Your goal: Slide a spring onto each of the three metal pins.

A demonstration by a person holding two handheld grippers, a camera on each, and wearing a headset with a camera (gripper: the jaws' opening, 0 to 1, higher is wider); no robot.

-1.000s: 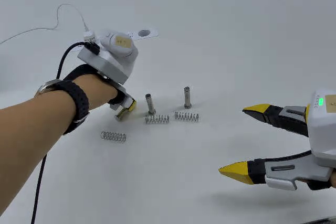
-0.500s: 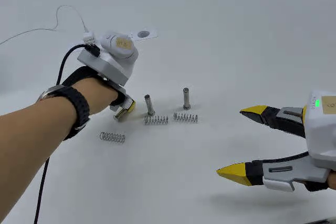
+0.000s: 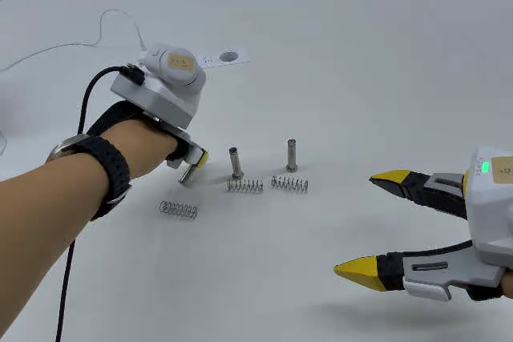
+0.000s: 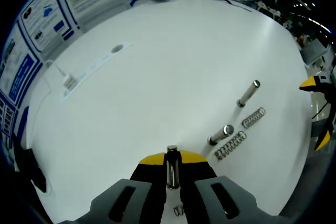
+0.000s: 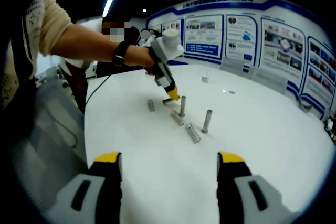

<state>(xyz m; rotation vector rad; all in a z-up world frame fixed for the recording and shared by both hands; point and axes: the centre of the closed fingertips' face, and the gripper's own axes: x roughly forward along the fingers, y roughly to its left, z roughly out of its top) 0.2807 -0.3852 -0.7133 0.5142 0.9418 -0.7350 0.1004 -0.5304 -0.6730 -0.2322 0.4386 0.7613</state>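
Note:
My left gripper (image 3: pixel 192 164) is shut on a short metal pin (image 4: pixel 171 167), held low over the white table (image 3: pixel 337 78); the pin's end (image 3: pixel 187 174) pokes out below the yellow tips. To its right two more pins stand upright, the nearer pin (image 3: pixel 236 162) and the farther pin (image 3: pixel 292 154). A spring (image 3: pixel 244 186) lies in front of the nearer pin, and a second spring (image 3: pixel 289 184) in front of the farther one. A third spring (image 3: pixel 178 209) lies below the left gripper. My right gripper (image 3: pixel 373 222) is open at the lower right, holding nothing, well apart from the pins.
A white strip with a round hole (image 3: pixel 220 58) and a thin cable (image 3: pixel 96 26) lie at the back left. A black cable (image 3: pixel 76 198) runs along the left forearm. Posters (image 5: pixel 247 30) line the far wall.
The head camera has shifted, moving the whole picture slightly. The left gripper stays shut on the pin beside the standing pins, and the right gripper stays open at the lower right.

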